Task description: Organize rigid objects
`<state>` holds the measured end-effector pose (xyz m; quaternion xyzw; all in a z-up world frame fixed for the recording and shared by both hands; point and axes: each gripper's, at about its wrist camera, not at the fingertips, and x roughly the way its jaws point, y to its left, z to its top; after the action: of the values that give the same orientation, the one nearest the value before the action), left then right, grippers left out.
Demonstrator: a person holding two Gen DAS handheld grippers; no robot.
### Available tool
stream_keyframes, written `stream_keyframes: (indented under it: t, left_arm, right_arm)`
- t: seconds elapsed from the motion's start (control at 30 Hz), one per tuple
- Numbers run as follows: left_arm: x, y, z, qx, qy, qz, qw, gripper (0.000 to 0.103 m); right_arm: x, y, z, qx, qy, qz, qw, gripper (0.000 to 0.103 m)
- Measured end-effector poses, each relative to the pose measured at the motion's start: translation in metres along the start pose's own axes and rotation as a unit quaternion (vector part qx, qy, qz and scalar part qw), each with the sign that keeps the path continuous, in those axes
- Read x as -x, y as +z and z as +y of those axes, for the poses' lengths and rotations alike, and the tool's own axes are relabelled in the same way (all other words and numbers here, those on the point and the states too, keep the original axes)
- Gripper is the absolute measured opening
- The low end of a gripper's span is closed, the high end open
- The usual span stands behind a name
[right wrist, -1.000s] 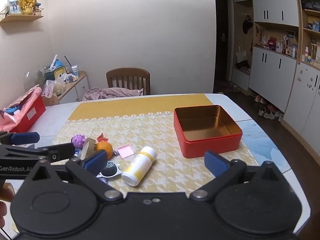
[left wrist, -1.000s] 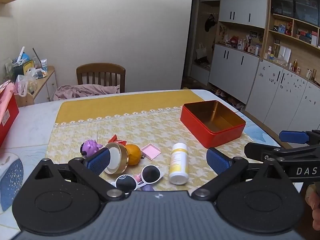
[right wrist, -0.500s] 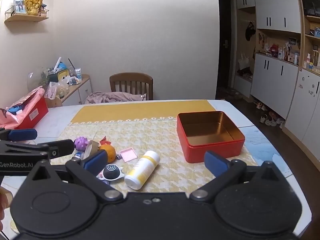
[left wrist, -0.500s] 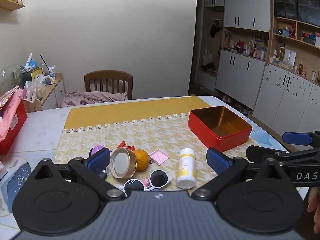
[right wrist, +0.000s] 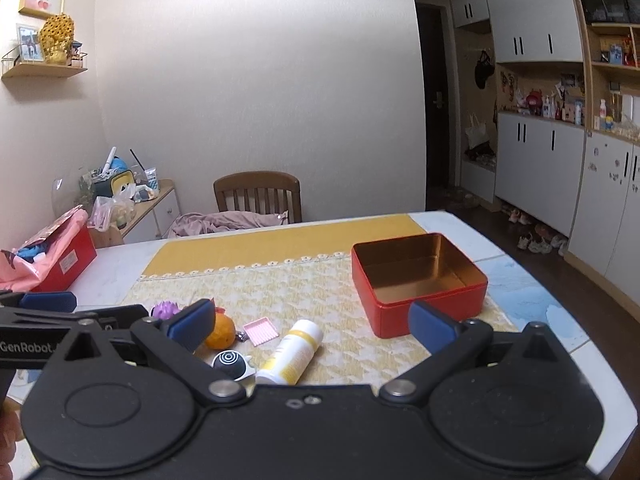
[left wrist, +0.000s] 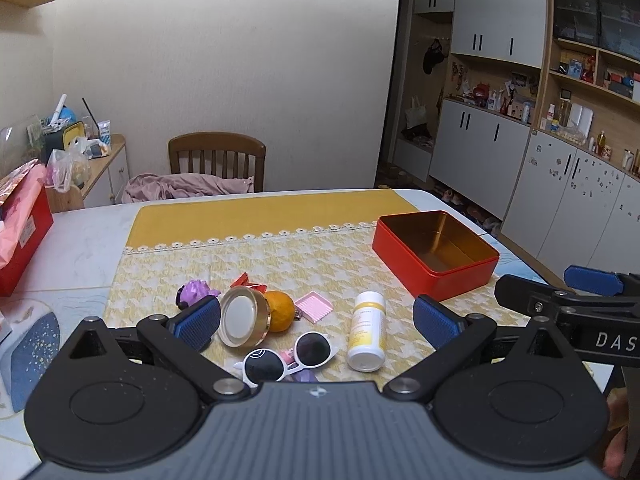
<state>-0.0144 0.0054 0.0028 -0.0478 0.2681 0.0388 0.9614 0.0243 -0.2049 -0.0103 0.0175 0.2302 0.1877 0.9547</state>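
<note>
Yellow houndstooth cloth covers the tabletop [left wrist: 80,248], and everything that matters sits on it, ahead of both tools. Biggest piece first: the red tin [left wrist: 436,254], lid off and gold inside showing, ahead and right of the left hand-held gripper [left wrist: 316,322], and nearly straight ahead of the right hand-held gripper [right wrist: 310,320]. It looks bare inside, so it reads as the bin for the sorting.

Both hand-held grippers hang with jaws spread wide, holding nothing, side by side over the near edge; nothing picked yet, by my read.

Now the clutter, bunched just ahead of the left tool. A white-and-yellow bottle [left wrist: 366,336] lies on its side, nearest the tin, an easy first take. White sunglasses [left wrist: 290,358] lie closest in. A gold-rimmed round compact [left wrist: 244,316] leans tilted against an orange [left wrist: 280,310]. Beside that sits a pink tray [left wrist: 314,306], then a purple toy [left wrist: 194,292] and a red wrapper [left wrist: 248,282] farther out. The compact's lean means lifting the orange could topple it.
</note>
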Motion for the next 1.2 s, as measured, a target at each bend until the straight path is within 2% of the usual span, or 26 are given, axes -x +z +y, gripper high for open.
stream_keyframes:
  t: [0.17,0.37,0.57,0.73,0.87,0.97,1.2]
  left_arm:
    - [0.001,0.000,0.005,0.012,0.008,0.004,0.9999,0.103]
    - [-0.002,-0.001,0.019,0.039,-0.001,0.018,0.9991,0.103]
    - [-0.004,0.001,0.033,0.063,-0.002,0.009,0.9980,0.103]
    - [-0.013,0.004,0.042,0.076,0.010,0.007,0.9970,0.103]
    - [-0.030,0.005,0.048,0.089,0.041,0.031,0.9947,0.103]
    - [-0.043,0.004,0.056,0.106,0.039,0.038,0.9929,0.103]
    - [-0.072,0.005,0.061,0.099,0.063,0.034,0.9925,0.103]
  right_arm:
    - [-0.003,-0.002,0.003,0.008,-0.013,0.013,1.000,0.103]
    - [-0.009,-0.002,0.008,0.019,-0.014,0.026,0.999,0.103]
    - [-0.019,-0.002,0.007,0.018,-0.009,0.040,0.999,0.103]
    - [-0.031,0.001,0.003,0.018,0.000,0.044,0.999,0.103]
    - [-0.044,0.000,-0.001,0.014,0.013,0.060,0.998,0.102]
    - [-0.055,-0.001,-0.002,0.020,0.026,0.071,0.997,0.101]
    - [-0.092,0.001,-0.007,0.035,0.055,0.102,0.993,0.098]
